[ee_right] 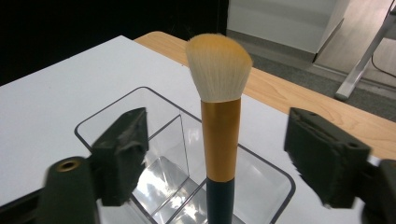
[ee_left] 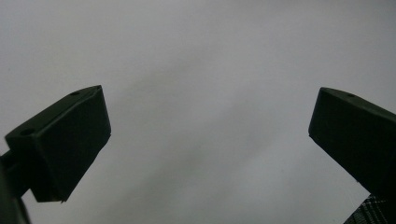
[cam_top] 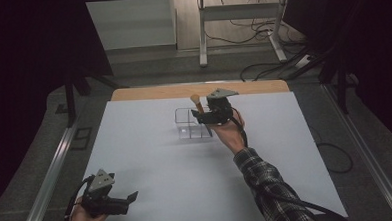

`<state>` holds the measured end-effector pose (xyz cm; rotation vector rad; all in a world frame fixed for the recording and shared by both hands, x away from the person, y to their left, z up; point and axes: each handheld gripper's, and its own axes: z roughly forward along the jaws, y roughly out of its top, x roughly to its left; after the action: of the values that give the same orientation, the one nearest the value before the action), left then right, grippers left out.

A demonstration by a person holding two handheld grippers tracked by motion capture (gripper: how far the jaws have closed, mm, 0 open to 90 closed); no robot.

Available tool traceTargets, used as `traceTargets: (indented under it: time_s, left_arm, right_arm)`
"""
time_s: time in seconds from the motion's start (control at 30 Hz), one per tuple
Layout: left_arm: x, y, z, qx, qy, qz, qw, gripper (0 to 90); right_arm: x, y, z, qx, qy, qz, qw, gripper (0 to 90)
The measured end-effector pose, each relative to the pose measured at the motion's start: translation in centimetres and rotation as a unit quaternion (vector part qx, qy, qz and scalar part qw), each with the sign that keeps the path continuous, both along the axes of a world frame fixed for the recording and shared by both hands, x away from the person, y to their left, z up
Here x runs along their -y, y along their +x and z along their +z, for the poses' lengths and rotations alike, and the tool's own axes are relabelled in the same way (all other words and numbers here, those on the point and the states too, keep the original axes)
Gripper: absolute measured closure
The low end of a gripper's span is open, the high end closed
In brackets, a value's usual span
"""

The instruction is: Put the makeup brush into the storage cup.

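Work: you're putting the makeup brush with cream bristles, gold ferrule and dark handle [ee_right: 219, 126] into the clear plastic divided organizer box [ee_right: 187, 154].
Brush place: upright in the box's right compartment, bristles up; box sits mid-bench toward the far side of the white bench [cam_top: 151, 157].
Right gripper [ee_right: 219, 158]: fingers released, standing apart either side of the brush, not pressing it.
Left gripper [cam_top: 130, 198]: near left bench edge, fingers spread, nothing between.
Done: brush looks placed.
Left: back your right hand away.
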<state>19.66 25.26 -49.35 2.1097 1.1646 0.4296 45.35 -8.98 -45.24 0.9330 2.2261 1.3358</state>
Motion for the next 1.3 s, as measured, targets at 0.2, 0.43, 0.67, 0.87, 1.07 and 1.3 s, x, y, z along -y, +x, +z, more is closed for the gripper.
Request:
traceTargets:
  time_s: [0.2,0.43,0.67,0.87,1.07,1.3]
  left_arm:
    - [0.00,0.00,0.00,0.000,0.000,0.000,1.0000,0.0]
    - [0.00,0.01,0.00,0.000,0.000,0.000,1.0000,0.0]
    - [-0.01,0.01,0.01,0.000,0.000,0.002,1.0000,0.0]
    - [-0.02,0.00,0.01,0.000,0.000,0.002,1.0000,0.0]
    - [-0.02,0.01,0.01,0.000,0.000,0.003,1.0000,0.0]
    - [-0.04,0.01,0.02,0.000,0.000,0.003,1.0000,0.0]
  right_arm:
    - [0.11,0.29,0.03,-0.016,0.009,-0.005,0.9998,14.2]
    - [0.22,0.37,0.02,-0.023,0.006,-0.007,0.9997,10.7]
    - [0.24,0.27,-0.02,-0.029,0.002,-0.002,0.9996,9.4]
    - [0.24,0.09,0.09,-0.032,-0.004,0.004,0.9995,8.8]
    - [0.35,-0.04,0.15,-0.035,-0.009,0.009,0.9993,8.6]
    - [0.44,-0.25,0.20,-0.034,-0.015,0.015,0.9992,7.7]
